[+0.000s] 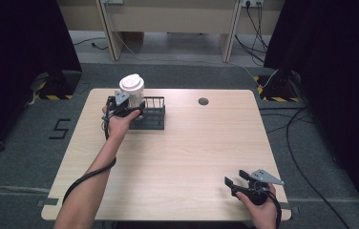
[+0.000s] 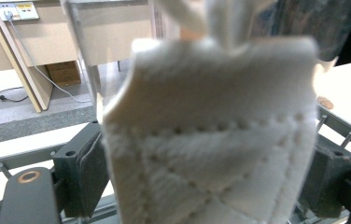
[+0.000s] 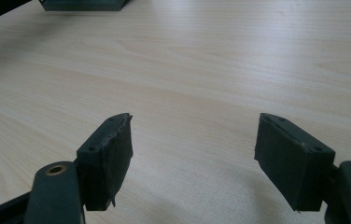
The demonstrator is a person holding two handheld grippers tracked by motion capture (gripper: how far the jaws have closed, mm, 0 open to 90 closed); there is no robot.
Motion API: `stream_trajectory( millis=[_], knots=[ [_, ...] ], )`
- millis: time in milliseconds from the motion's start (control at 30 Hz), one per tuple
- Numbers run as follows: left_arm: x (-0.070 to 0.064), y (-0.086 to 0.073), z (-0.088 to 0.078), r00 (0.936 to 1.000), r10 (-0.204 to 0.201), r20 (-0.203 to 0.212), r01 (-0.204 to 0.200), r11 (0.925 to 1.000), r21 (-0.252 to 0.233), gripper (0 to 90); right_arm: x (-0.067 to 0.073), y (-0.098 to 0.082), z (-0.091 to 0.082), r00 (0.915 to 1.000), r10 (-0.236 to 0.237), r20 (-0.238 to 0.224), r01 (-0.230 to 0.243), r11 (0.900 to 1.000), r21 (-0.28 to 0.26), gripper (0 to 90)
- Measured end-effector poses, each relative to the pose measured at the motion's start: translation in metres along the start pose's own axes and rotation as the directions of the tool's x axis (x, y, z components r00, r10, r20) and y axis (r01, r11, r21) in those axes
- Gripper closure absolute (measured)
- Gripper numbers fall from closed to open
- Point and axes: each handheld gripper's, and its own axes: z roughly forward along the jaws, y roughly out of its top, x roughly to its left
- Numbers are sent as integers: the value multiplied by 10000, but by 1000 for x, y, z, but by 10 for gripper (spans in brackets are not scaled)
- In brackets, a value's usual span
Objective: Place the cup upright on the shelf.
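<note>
Left gripper view, fingers clamping cup, embossed sleeve

Black "5" marked on the grey floor, left of table

One white paper cup with a white plastic lid, one dark metal wire rack, one light wooden table, and two black two-jaw grippers: left, right.

Left tongs seemingly clamped, arm extended, right tongs spread, held low
</note>
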Motion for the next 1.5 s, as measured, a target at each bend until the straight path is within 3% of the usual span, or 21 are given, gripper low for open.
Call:
stream_trajectory(
  millis=[667, 1500],
  knots=[
    [-2, -2, -6, 9992, 340, -206, -340, 9994, 11, 148, 0, 0, 0, 10000, -46, -7, 46, 10000, 15, 281],
    [-5, 0, -37, 9969, 773, -157, -777, 9965, -307, 145, 0, 0, 0, 10000, -20, 13, 20, 10000, 39, 282]
  ],
)
